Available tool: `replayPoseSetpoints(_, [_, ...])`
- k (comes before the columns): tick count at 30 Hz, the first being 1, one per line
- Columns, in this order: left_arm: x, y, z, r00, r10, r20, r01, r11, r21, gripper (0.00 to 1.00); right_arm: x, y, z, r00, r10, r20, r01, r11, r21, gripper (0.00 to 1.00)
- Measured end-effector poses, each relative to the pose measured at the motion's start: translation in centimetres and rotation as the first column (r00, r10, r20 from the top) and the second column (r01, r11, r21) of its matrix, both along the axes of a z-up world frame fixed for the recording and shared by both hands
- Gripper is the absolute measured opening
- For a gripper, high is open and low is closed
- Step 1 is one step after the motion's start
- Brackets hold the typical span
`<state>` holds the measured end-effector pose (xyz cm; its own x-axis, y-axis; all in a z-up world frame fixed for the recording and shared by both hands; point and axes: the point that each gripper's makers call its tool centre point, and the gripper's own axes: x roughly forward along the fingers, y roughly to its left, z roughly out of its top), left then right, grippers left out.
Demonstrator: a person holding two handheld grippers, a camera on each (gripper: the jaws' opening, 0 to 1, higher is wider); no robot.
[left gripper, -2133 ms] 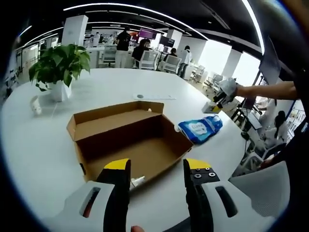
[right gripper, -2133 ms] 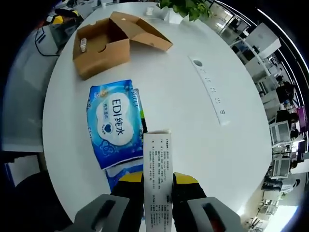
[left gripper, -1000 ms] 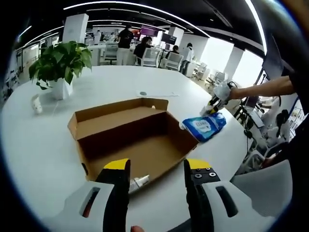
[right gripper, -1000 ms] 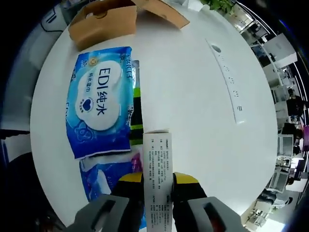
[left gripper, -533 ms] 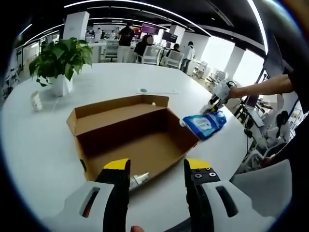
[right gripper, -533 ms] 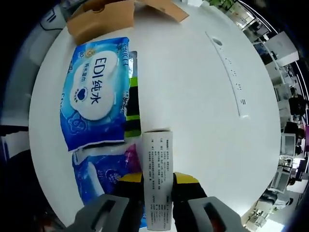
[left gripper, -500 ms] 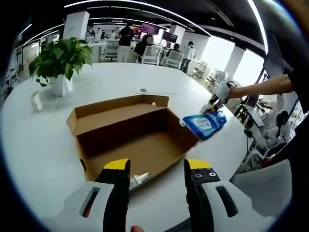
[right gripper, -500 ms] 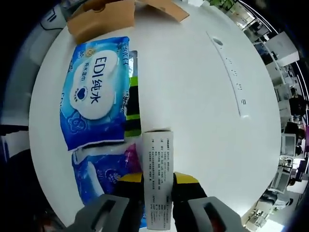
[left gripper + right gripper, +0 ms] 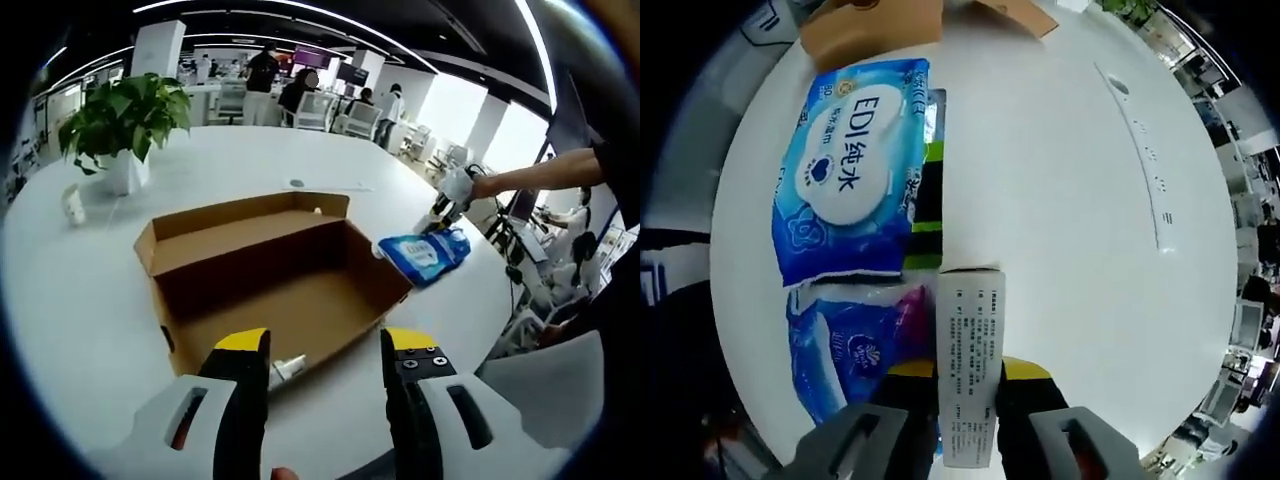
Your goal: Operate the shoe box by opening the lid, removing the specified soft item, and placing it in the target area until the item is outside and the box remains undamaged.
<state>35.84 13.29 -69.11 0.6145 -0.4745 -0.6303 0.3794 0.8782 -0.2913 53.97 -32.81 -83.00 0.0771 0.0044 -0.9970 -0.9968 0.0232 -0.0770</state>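
My right tool (image 9: 967,375) is clamped on a slim white printed carton (image 9: 971,360), carried lengthwise so the jaws pinch its narrow sides, hovering over the round white table (image 9: 1070,230). Just ahead and left of it lie the blue wet-wipe pack (image 9: 850,185) and a second blue soft packet (image 9: 845,345), already out of the box and near the table edge, which I take for the drop zone. My left tool (image 9: 325,355) hangs with its jaws spread and nothing between them, just short of the open brown cardboard shoe box (image 9: 265,275), lid folded back and looking intact. A small white item (image 9: 288,368) sits inside near the close wall.
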Motion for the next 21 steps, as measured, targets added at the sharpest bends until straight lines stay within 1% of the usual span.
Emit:
replayPoseSetpoints(6, [0.0,0.1,0.0,1.000,0.002,0.000,-0.002,1.000,0.002,0.45,0.2,-0.3,-0.4,1.000,-0.008,-0.014,0.008,1.000,-0.007,0.18])
replayPoseSetpoints(8, [0.0,0.2,0.1,1.000,0.003,0.002,-0.003,1.000,0.003,0.45,0.4,-0.5,-0.5,0.999,-0.032,-0.017,0.032,0.999,-0.014,0.18])
replayPoseSetpoints(9, [0.0,0.2,0.1,1.000,0.002,0.003,-0.002,1.000,0.002,0.45,0.6,-0.5,-0.5,0.999,-0.046,-0.007,0.046,0.999,-0.013,0.18])
replayPoseSetpoints(11, [0.0,0.1,0.1,1.000,0.000,0.004,0.000,1.000,0.000,0.45,0.7,-0.6,-0.4,0.999,-0.039,0.001,0.039,0.999,-0.019,0.20])
replayPoseSetpoints(16, [-0.1,0.0,0.3,1.000,-0.009,0.010,0.009,1.000,-0.002,0.45,1.3,-0.6,0.8,0.998,-0.054,0.032,0.054,0.998,-0.011,0.26])
replayPoseSetpoints(21, [-0.2,0.0,0.6,1.000,-0.013,0.019,0.013,1.000,-0.014,0.45,1.1,-0.6,1.8,0.996,-0.068,0.053,0.068,0.998,-0.008,0.29])
